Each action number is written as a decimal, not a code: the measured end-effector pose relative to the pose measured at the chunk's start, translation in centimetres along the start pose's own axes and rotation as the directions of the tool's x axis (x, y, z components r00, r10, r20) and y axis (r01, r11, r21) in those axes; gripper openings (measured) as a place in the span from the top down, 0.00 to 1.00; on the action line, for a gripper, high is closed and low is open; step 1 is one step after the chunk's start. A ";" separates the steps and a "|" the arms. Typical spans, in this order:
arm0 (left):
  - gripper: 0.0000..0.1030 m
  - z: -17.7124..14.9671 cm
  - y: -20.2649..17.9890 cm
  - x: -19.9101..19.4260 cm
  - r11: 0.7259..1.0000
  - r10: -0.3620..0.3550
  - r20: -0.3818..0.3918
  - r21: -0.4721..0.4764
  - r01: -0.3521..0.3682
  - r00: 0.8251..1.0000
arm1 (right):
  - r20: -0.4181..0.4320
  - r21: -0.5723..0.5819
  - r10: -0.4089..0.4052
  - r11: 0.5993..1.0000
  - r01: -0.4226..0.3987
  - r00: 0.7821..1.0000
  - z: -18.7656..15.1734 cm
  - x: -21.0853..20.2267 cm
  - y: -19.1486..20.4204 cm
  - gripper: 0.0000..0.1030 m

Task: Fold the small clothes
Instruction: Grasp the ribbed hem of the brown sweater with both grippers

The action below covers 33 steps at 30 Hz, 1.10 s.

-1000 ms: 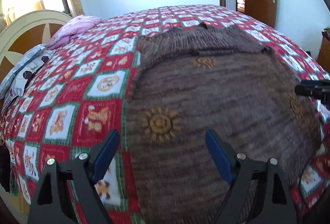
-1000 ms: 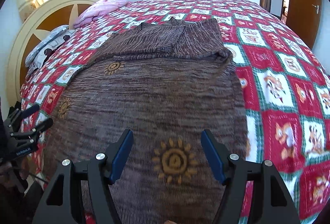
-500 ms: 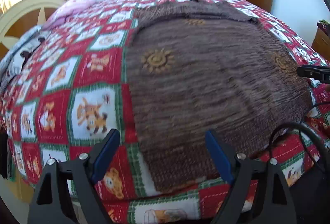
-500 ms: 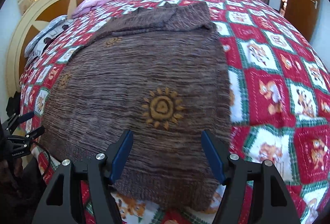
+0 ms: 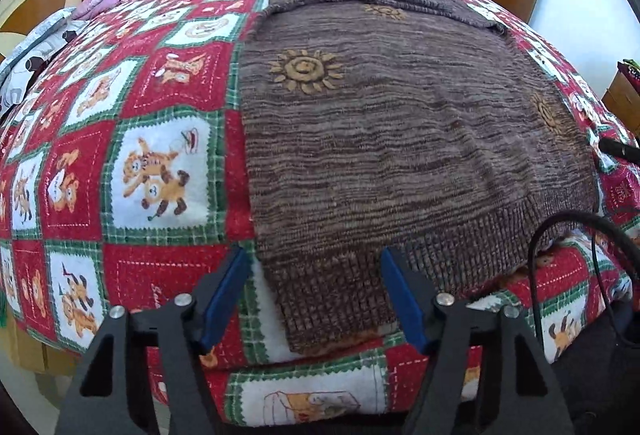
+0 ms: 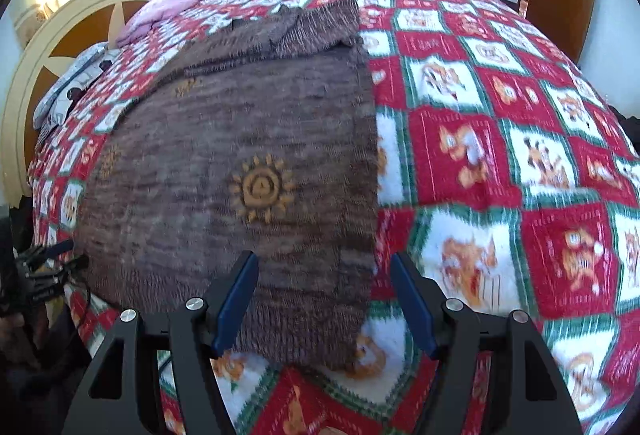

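Brown knit with orange suns, the sweater lies flat on the quilt, sleeves folded across its far end at twelve o'clock and its ribbed hem nearest the grippers. In the left wrist view the hem's left corner sits between the left gripper fingers, whose jaws have just been closing yet stand apart, pads clear of the knit. In the right wrist view the hem's right corner lies between the right gripper fingers, spread wide and gripping nothing, with the other gripper showing at nine o'clock.
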<state>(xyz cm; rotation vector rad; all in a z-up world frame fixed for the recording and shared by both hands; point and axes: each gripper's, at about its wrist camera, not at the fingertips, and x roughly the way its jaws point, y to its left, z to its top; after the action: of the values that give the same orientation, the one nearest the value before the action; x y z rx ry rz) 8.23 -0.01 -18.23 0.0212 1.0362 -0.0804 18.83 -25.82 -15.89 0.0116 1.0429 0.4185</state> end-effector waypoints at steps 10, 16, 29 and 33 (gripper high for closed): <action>0.41 -0.8 -0.1 -0.4 1.000 -0.023 -0.006 -0.009 0.023 1.000 | -0.118 0.108 0.042 0.994 -0.029 0.992 -3.2 2.3 -2.2 0.33; 0.48 -1.0 1.1 -0.6 0.997 -0.060 -0.040 -0.054 0.058 0.997 | -0.107 0.120 0.060 0.992 -0.047 0.992 -3.1 2.1 -2.5 0.37; 0.68 -2.0 1.2 -1.0 0.995 -0.081 -0.049 -0.069 0.077 0.996 | -0.158 0.069 0.078 0.995 -0.068 0.984 -3.8 2.1 -1.9 0.62; 0.73 -1.9 0.9 -1.0 0.996 -0.076 -0.041 -0.050 0.074 0.996 | -0.159 0.056 0.070 0.997 -0.062 0.985 -3.7 2.2 -1.7 0.78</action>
<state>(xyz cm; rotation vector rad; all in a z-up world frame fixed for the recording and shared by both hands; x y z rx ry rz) 6.19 1.01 -18.37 -0.0599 1.0813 -0.1234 17.20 -27.28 -20.00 0.0585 1.2148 0.4591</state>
